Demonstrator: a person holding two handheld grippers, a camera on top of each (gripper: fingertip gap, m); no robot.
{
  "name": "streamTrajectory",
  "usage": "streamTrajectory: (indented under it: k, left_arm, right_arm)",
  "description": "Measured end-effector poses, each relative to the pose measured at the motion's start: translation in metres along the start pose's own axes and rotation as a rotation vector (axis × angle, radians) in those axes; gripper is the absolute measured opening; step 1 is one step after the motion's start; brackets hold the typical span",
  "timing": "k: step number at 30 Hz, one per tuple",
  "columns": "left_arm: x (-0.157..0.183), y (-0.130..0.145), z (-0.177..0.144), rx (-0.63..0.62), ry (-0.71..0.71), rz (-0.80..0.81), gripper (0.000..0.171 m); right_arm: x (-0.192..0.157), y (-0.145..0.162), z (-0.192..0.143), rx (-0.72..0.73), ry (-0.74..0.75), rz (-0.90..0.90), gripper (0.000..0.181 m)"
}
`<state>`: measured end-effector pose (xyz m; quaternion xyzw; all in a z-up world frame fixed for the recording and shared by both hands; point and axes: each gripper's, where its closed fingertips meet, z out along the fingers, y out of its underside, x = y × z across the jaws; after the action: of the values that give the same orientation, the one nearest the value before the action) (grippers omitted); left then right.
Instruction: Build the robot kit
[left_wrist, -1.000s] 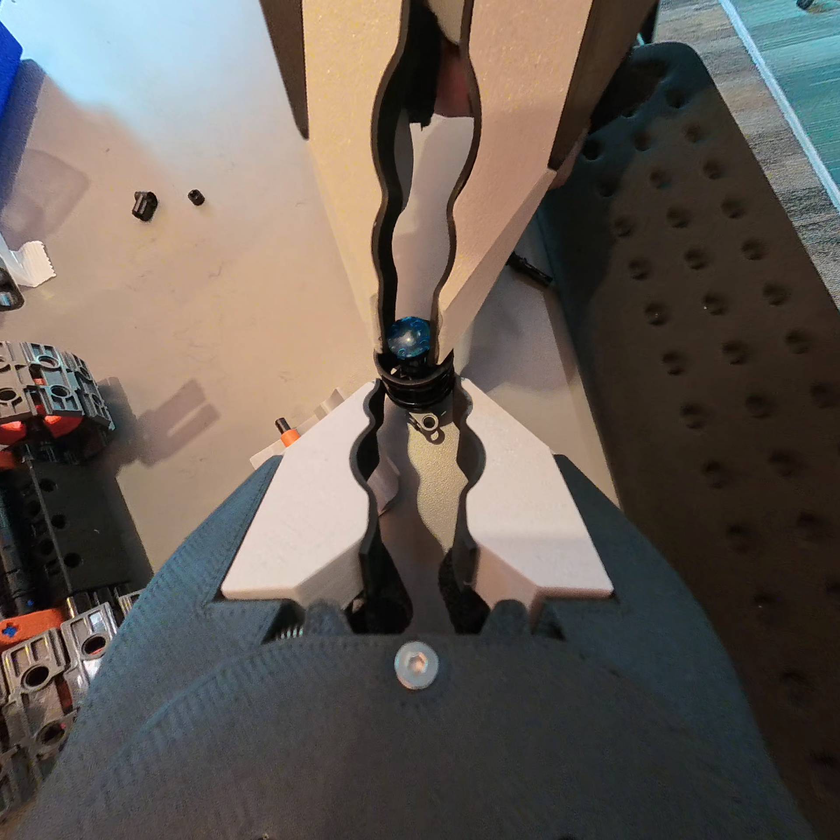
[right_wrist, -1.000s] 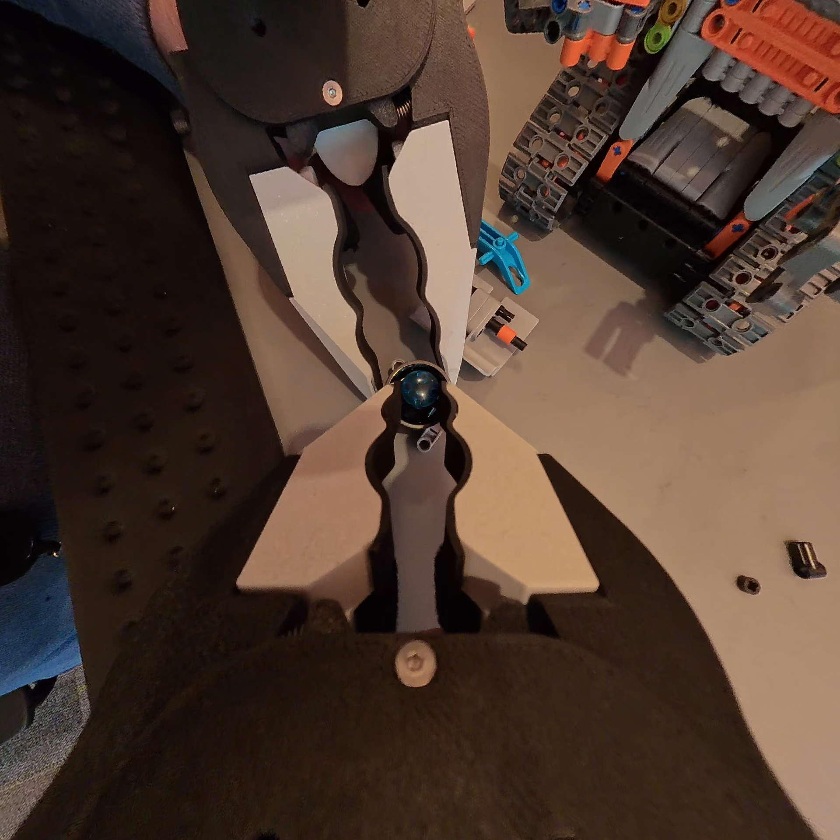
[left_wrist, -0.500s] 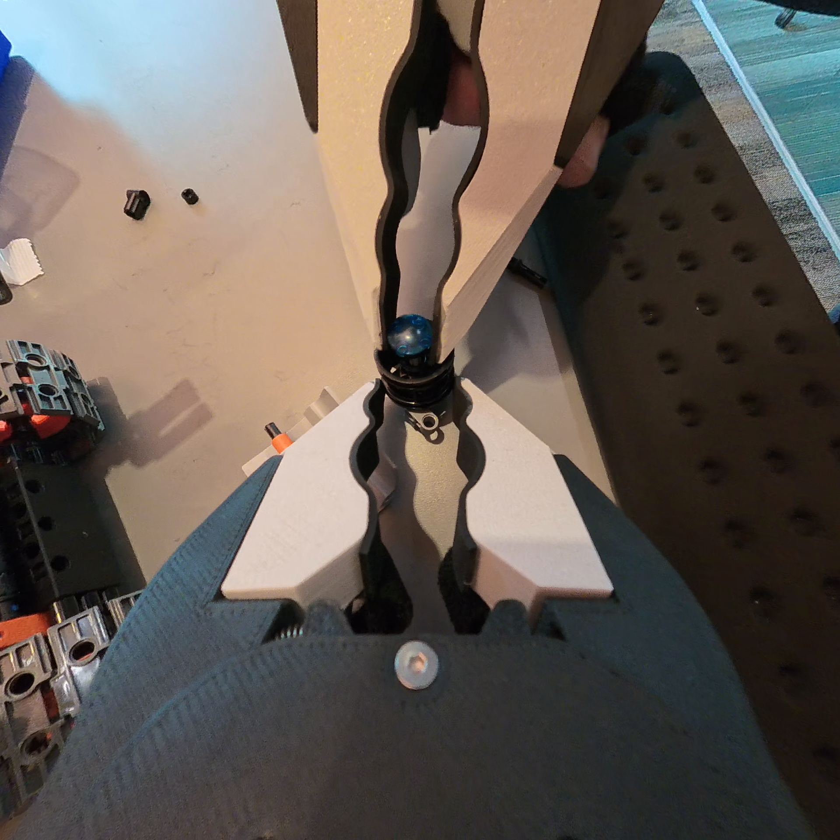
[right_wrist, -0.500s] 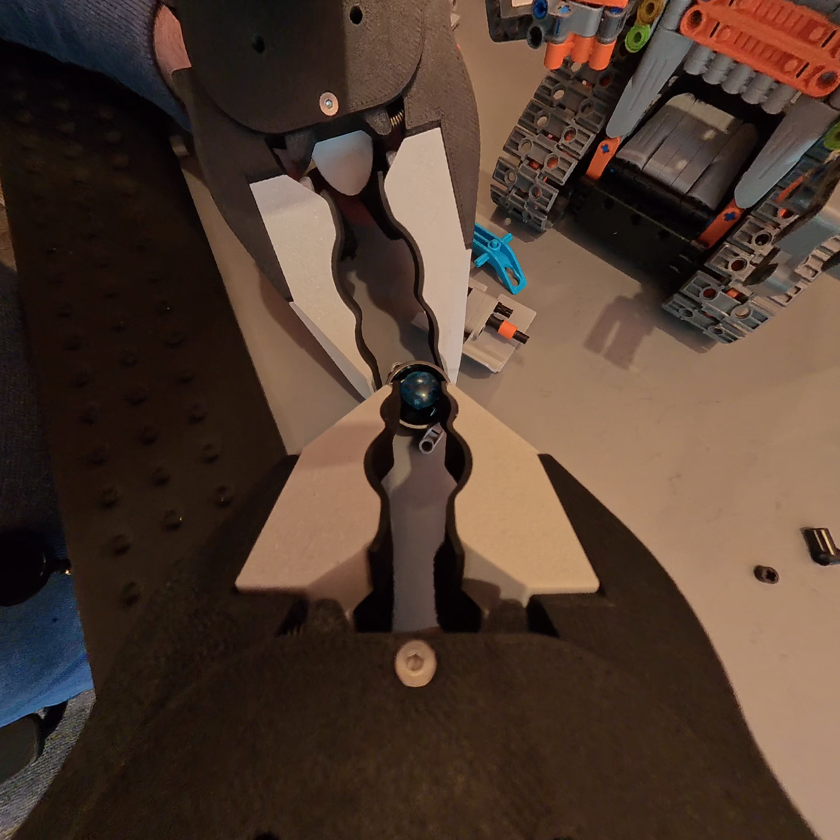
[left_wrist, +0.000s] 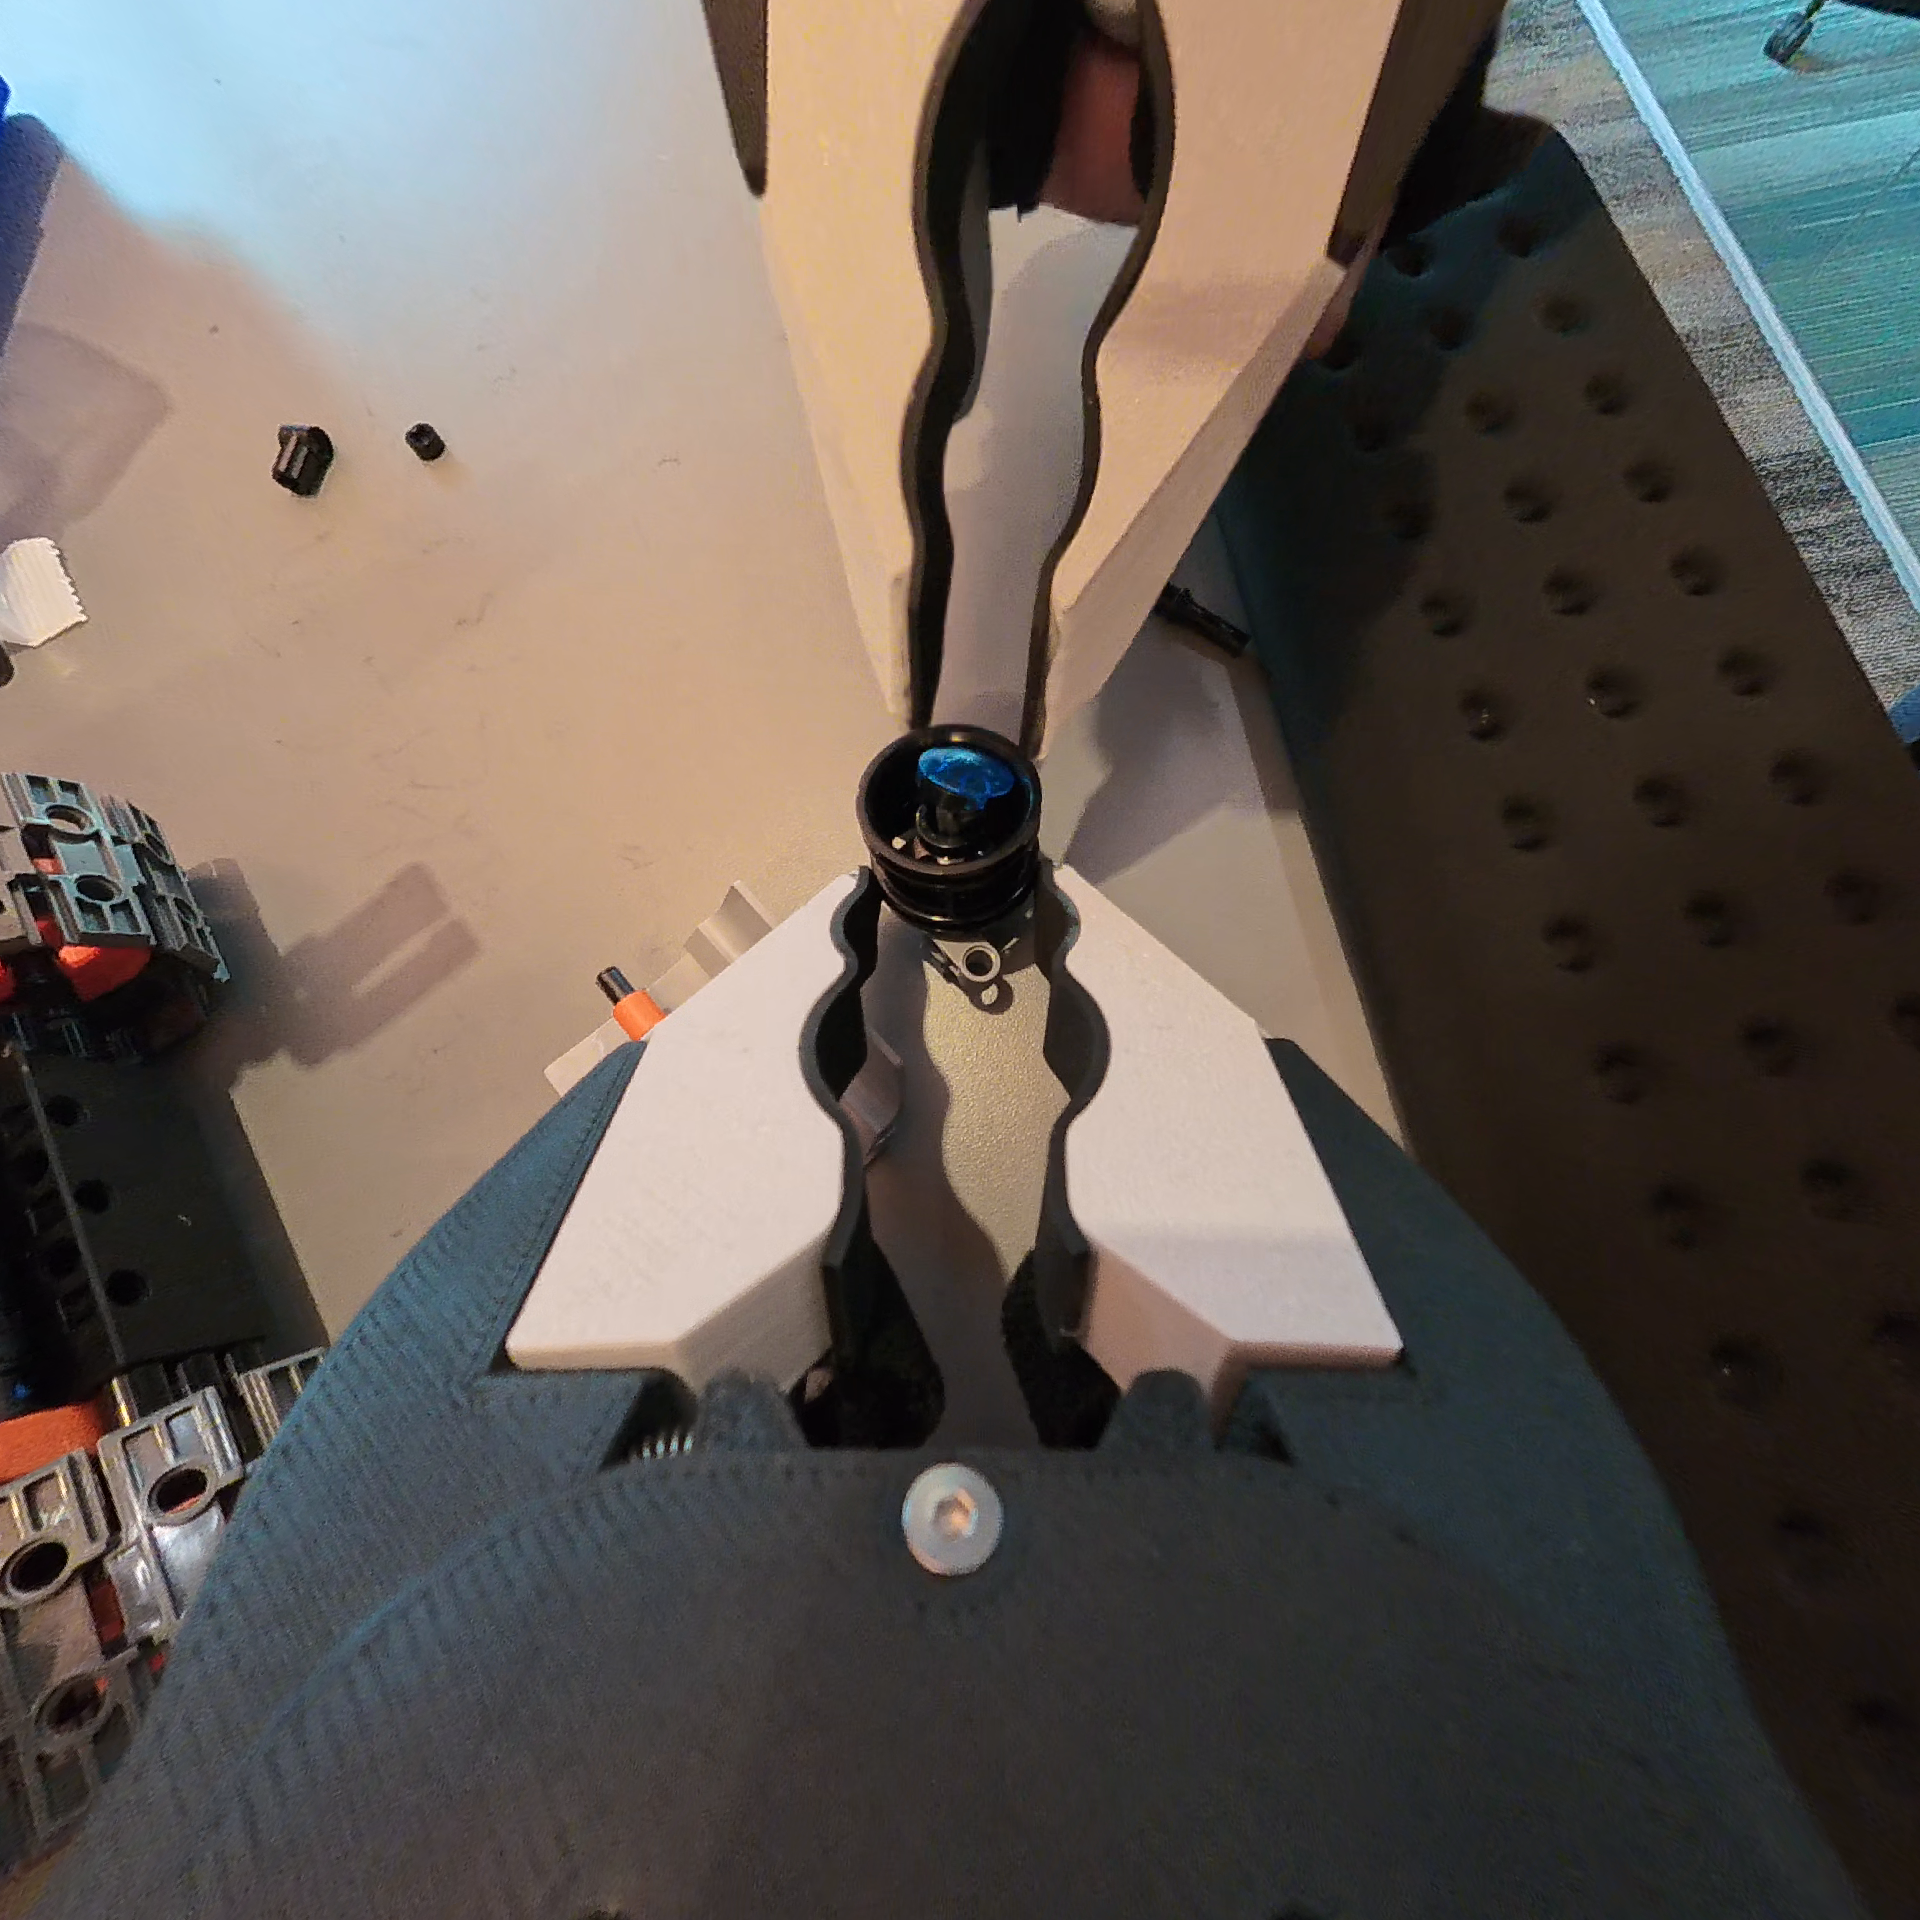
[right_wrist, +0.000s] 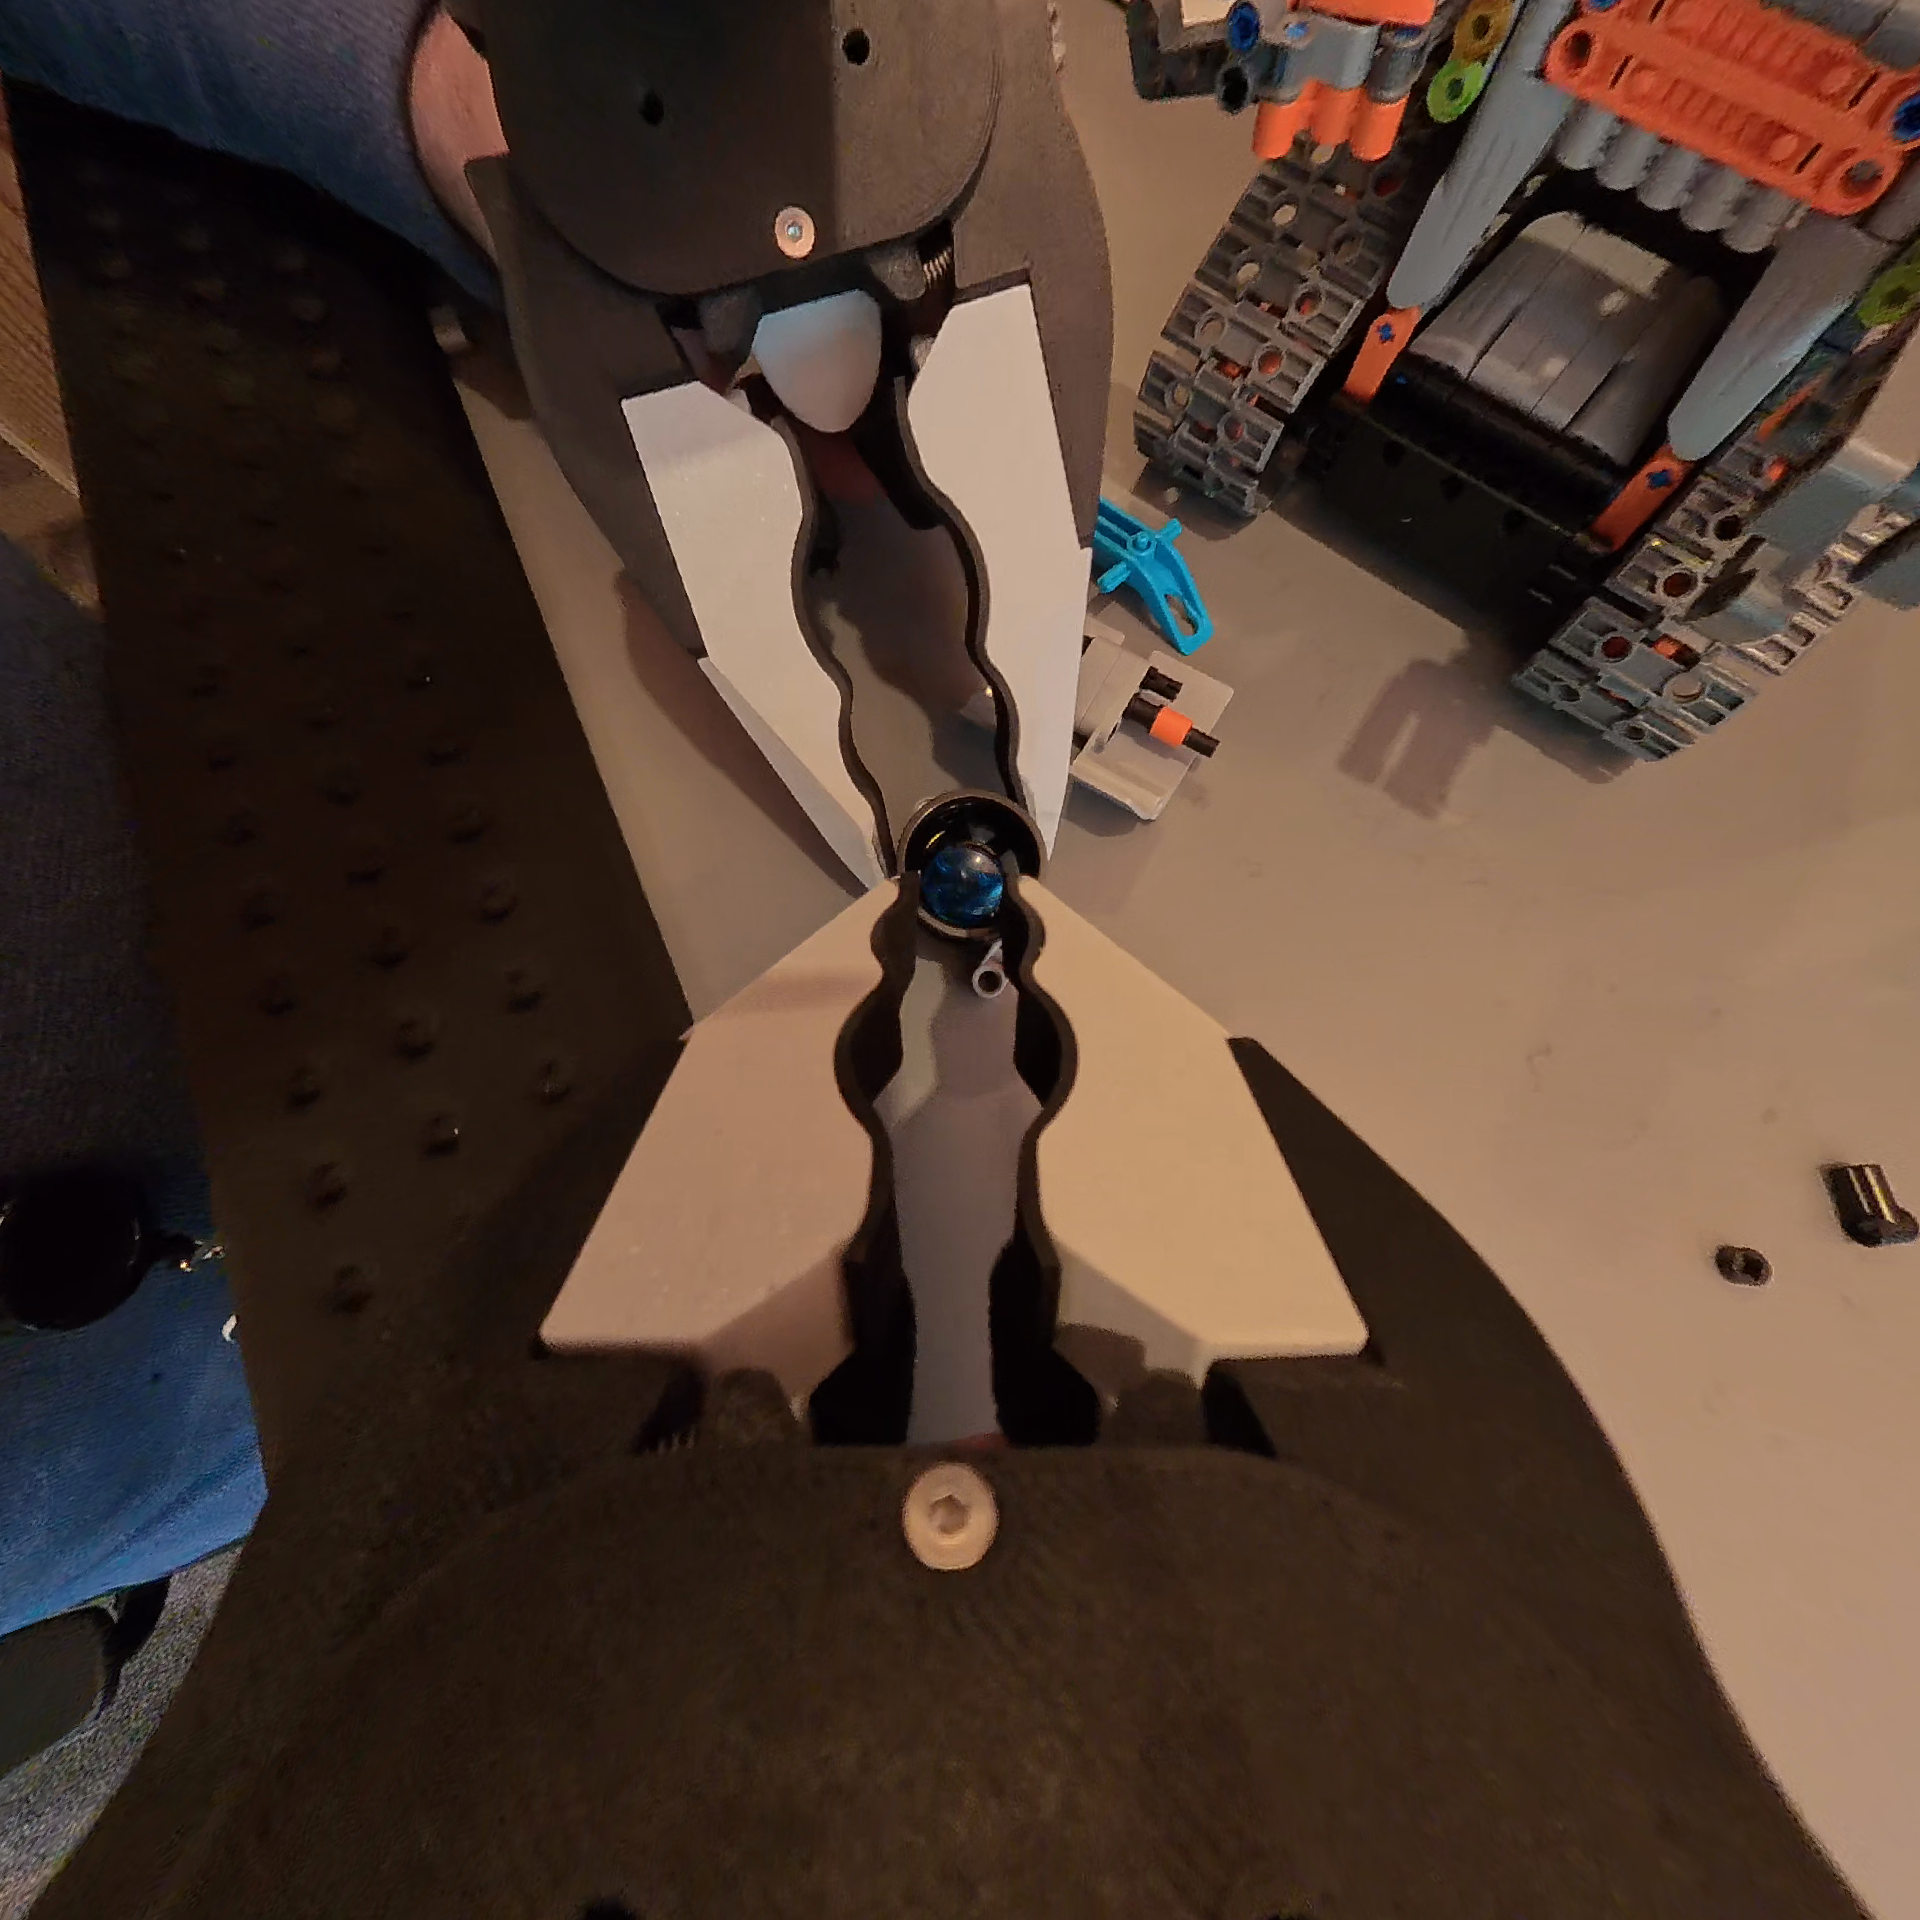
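Note:
My two grippers meet tip to tip over a grey table (left_wrist: 468, 675). My left gripper (left_wrist: 951, 902) is shut on a small black ribbed round part (left_wrist: 948, 847) whose open mouth faces the camera. A clear blue ball (left_wrist: 958, 774) sits in that mouth. My right gripper (right_wrist: 961, 906) is shut on the blue ball (right_wrist: 961, 885), with the black part (right_wrist: 971, 816) just behind it. The right gripper also shows from the top in the left wrist view (left_wrist: 975, 719). The left gripper shows in the right wrist view (right_wrist: 961, 831). A tiny grey piece (right_wrist: 987, 977) shows just under the ball.
A tracked brick-built vehicle (right_wrist: 1558, 416) stands on the table beside the grippers. A light blue piece (right_wrist: 1148, 577) and a grey plate with an orange pin (right_wrist: 1153, 727) lie near the left gripper. Two small black pieces (left_wrist: 303, 457) lie farther off. A black dimpled mat (left_wrist: 1610, 831) borders the table. My left and right fingertips are right by each other.
The black ribbed part has tilted so its open mouth now shows in the left wrist view, with the blue ball seated deeper in it. Both grippers stay tip to tip.

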<state>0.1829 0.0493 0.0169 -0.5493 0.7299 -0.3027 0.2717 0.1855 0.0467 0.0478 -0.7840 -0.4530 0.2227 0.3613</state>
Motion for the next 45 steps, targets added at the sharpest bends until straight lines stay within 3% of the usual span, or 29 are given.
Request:
streamTrajectory:
  k: [22, 31, 45]
  left_arm:
    - [0.002, -0.001, 0.003, -0.005, -0.024, 0.038, 0.027]
    - [0.002, -0.001, 0.003, 0.004, -0.014, 0.029, 0.027]
    - [0.002, -0.002, 0.003, 0.006, -0.021, 0.037, 0.027]
  right_arm:
    - [-0.006, -0.006, 0.013, -0.077, -0.035, -0.036, 0.000]
    - [-0.003, -0.013, -0.004, 0.046, -0.057, 0.053, 0.000]
    - [0.001, -0.001, 0.004, -0.003, 0.007, 0.009, 0.000]
